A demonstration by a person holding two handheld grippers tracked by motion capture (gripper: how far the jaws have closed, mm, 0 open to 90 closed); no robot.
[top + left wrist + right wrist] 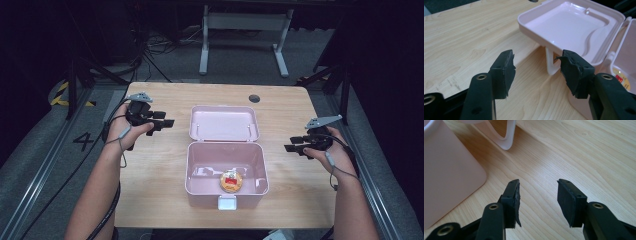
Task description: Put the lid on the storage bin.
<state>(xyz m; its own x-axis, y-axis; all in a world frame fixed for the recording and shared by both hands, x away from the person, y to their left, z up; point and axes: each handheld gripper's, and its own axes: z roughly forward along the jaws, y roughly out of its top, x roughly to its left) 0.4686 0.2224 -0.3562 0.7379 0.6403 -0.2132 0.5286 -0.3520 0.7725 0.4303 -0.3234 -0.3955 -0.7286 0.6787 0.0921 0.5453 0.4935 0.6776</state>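
**Open pink box, both tongs empty — risks at the lid and handle**

A pale pink plastic storage box (226,172) is seen at the middle of the light wooden bench (155,170), its hinged pink lid (223,123) thrown back flat behind it. A small round orange-rimmed item with a red centre (231,181) lies inside, near the front wall and the white front latch (227,202). What the item is cannot be told.

The left tongs (167,121) are held apart and empty, left of the lid and aimed at it. In the left gripper view a white loop handle (551,63) under the lid edge sits just beyond the jaws, not touched. The right tongs (291,146) are also held apart and empty, right of the box, clear of it; the box wall (449,172) is seen to the left in the right gripper view.

Likely risks, as judged:
- The lid edge could be missed and the loop handle caught instead, so the lid would be twisted, not swung.
- The light box could be slid or tipped if the lid is pushed by one side while the base is not steadied.
- The smooth plastic rim could slip out of the pads if pinched too shallowly.
- The lid could be dropped hard, jolting the item inside.
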